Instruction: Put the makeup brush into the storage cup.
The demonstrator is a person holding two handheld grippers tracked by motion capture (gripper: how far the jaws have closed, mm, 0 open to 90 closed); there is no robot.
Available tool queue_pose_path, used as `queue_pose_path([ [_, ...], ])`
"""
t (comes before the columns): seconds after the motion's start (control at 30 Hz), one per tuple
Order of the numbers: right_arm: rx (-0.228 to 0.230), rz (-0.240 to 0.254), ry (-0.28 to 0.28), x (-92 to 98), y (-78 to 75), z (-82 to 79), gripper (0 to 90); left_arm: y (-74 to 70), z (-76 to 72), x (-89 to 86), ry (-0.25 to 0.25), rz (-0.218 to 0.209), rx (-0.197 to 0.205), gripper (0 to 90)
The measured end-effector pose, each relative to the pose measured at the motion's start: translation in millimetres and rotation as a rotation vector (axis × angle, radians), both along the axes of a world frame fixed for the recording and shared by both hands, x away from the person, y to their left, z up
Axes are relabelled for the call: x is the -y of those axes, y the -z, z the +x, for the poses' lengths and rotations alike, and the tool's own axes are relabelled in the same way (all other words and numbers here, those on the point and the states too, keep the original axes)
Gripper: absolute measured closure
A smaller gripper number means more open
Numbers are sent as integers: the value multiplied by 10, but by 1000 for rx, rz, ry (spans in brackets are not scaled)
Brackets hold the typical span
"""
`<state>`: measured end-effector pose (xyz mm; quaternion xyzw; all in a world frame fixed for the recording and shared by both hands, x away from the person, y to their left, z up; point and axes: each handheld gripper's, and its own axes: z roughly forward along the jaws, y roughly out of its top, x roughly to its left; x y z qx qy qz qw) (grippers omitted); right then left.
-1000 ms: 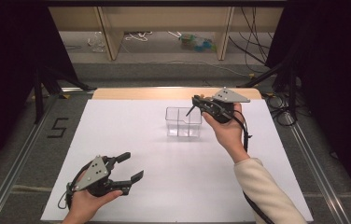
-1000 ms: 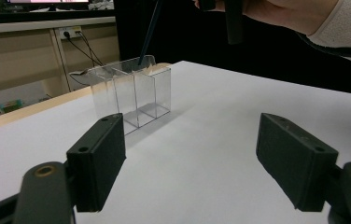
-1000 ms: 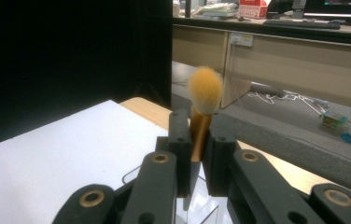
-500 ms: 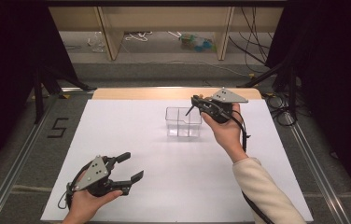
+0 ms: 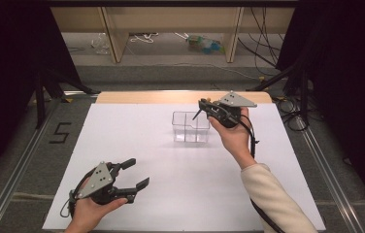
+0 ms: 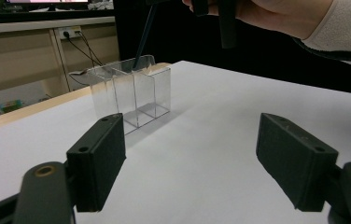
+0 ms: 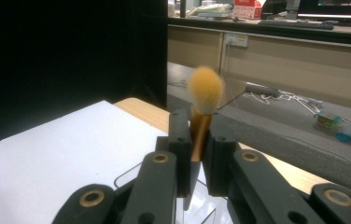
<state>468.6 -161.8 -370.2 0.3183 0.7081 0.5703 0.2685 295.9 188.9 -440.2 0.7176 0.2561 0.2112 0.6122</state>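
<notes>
right hand-held gripper [image 5: 208, 108]: jaws clamped on makeup brush [image 7: 203, 109], gold ferrule, fluffy orange-white bristles up, dark handle angling down into clear plastic divided box [image 5: 190, 127] | left hand-held gripper [image 5: 135, 174]: jaws spread, holding nothing, low over white surface [image 5: 171, 194], well apart from box

My black right gripper [image 7: 197, 140] pinches a gold brush [image 7: 201, 116], bristles orange-tipped cream; the box [image 5: 190, 127] is colourless, the table [image 5: 180, 194] white.

A white sheet [image 5: 180, 184] covers the table. Beyond it, wooden shelving [image 5: 117, 29] stands over loose cables [image 5: 146, 38] and a blue-green bottle [image 5: 205, 44]; a "5" [image 5: 60, 133] marks the floor.
</notes>
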Motion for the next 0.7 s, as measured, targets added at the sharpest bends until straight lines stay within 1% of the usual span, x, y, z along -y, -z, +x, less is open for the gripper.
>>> queue_pose_path([
  [0.13,2,-2,2,-4,12,8,840,0,0,1,0,-2,-1,241],
  [0.17,-4,-5,0,-3,14,7,840,0,0,1,0,-2,-1,241],
  [0.2,-20,0,1,-9,16,1,839,0,0,1,1,-2,-1,241],
  [0.27,-1,-3,7,-10,26,17,840,0,1,0,0,-1,0,241],
  [0.3,-18,-2,4,-12,28,12,840,0,1,0,0,-1,0,241],
  [0.37,-16,-3,7,-15,34,16,839,0,0,-1,0,-1,0,241],
  [0.4,0,-4,10,-16,40,25,839,0,1,-1,0,0,0,241],
  [0.57,-11,-8,4,-24,60,36,839,0,0,0,0,0,0,241],
  [0.7,-5,-11,1,-40,74,41,839,0,-1,2,1,-1,-1,241],
])
